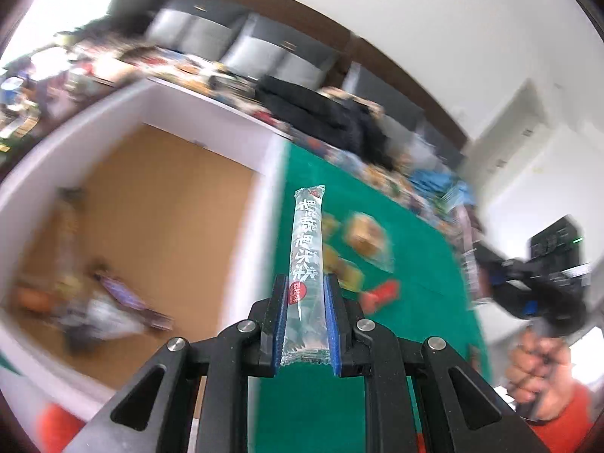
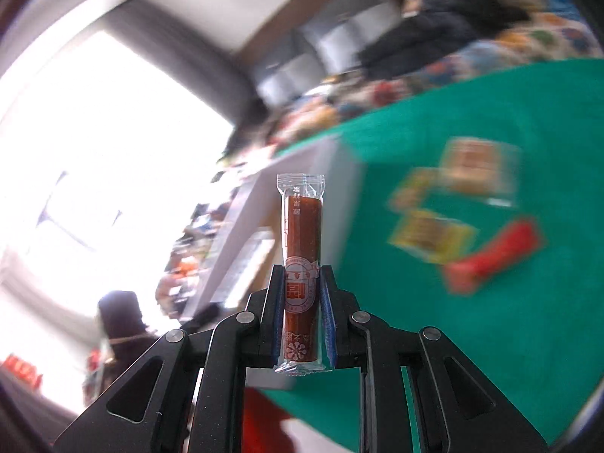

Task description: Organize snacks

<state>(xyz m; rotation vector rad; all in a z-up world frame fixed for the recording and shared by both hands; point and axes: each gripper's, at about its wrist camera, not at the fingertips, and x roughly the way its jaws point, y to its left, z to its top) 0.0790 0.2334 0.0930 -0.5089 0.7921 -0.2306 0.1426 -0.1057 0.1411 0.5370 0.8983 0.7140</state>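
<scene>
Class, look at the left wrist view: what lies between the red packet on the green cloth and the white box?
The left gripper, shut on a long clear snack stick, crosses that stretch above bare green cloth.

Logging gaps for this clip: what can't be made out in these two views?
- Left wrist view: snacks in the box are motion-blurred; kinds unreadable.
- Both views: loose packets on the green cloth are smeared; labels illegible.
- Left wrist view: right claw is blurred; its load cannot be seen there.
- Background clutter: blurred throughout.

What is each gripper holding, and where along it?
Left gripper pinches the clear jelly stick near its lower end. Right gripper pinches the brown snack stick along its lower half.
</scene>
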